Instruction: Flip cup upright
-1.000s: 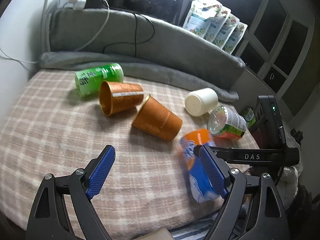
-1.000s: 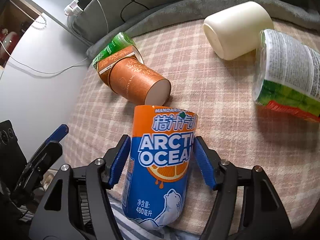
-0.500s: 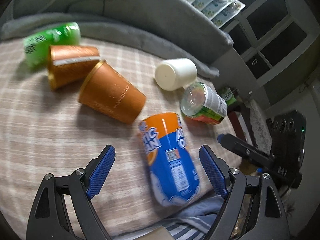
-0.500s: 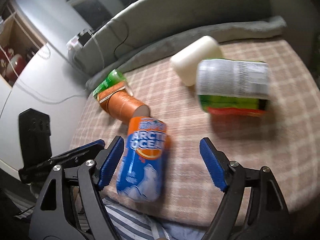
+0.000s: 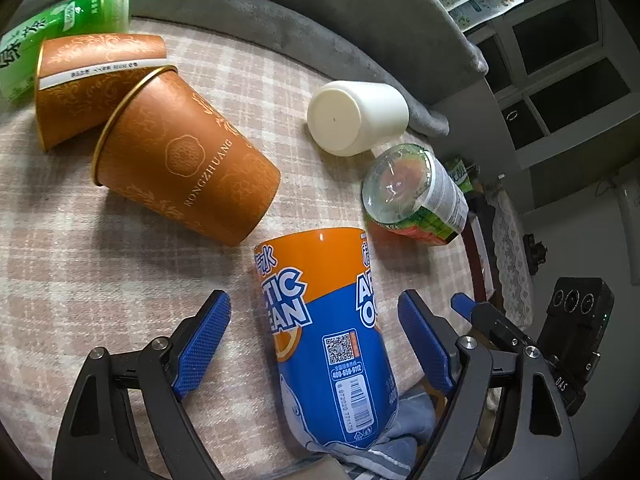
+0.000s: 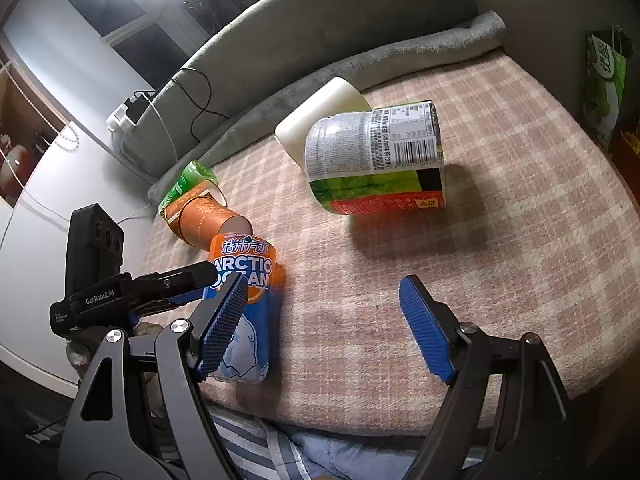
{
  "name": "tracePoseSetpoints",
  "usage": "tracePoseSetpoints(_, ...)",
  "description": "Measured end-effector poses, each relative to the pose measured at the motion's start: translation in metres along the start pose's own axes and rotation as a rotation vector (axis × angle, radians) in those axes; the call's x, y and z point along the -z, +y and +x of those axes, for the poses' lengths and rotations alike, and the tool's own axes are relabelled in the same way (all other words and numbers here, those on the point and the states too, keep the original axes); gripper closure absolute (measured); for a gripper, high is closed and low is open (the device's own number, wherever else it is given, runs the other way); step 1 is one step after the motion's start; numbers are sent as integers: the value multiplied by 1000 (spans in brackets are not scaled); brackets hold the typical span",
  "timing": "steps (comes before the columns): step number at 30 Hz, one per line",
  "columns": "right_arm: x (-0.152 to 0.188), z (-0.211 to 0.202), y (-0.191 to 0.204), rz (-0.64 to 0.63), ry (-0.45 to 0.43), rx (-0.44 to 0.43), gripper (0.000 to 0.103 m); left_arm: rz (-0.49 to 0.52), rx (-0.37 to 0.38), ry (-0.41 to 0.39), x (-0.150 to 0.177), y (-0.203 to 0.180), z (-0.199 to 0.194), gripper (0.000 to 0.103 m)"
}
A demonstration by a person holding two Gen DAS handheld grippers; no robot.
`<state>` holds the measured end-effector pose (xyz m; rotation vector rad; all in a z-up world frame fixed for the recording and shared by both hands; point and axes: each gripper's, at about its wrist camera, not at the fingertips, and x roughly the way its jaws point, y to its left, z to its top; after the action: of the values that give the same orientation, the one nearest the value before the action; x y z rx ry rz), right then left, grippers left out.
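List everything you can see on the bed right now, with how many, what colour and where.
Arctic Ocean cup: one, orange and blue, on its side at the near edge.
Paper cups: two, brown-orange, on their sides, far left.
Green bottle: one, lying behind them.
White cup: one, cream, on its side by the grey bolster.
Labelled cup: one, green and red, on its side, centre right.
Plaid blanket: one, pink-beige, under everything.
Left hand-held gripper: open, straddling the Arctic Ocean cup.
Right hand-held gripper: open, empty.
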<state>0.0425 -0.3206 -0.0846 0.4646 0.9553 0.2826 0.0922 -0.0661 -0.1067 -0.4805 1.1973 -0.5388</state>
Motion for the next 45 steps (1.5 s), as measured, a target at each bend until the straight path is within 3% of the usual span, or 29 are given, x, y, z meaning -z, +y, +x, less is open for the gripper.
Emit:
tracePoseSetpoints(11, 0, 4, -3, 10, -2, 10, 22, 11, 3, 20, -1, -2, 9, 41)
tracePoseSetpoints(21, 0, 2, -5, 19, -7, 10, 22, 111, -41, -71, 6, -25, -10, 43)
tracePoseSetpoints(35, 2, 1, -2, 10, -17, 11, 22, 330, -194, -274, 19, -63, -32, 45)
tracePoseSetpoints(45, 0, 0, 2, -8, -34, 26, 22, 417, -275, -345, 29, -77, -31, 46)
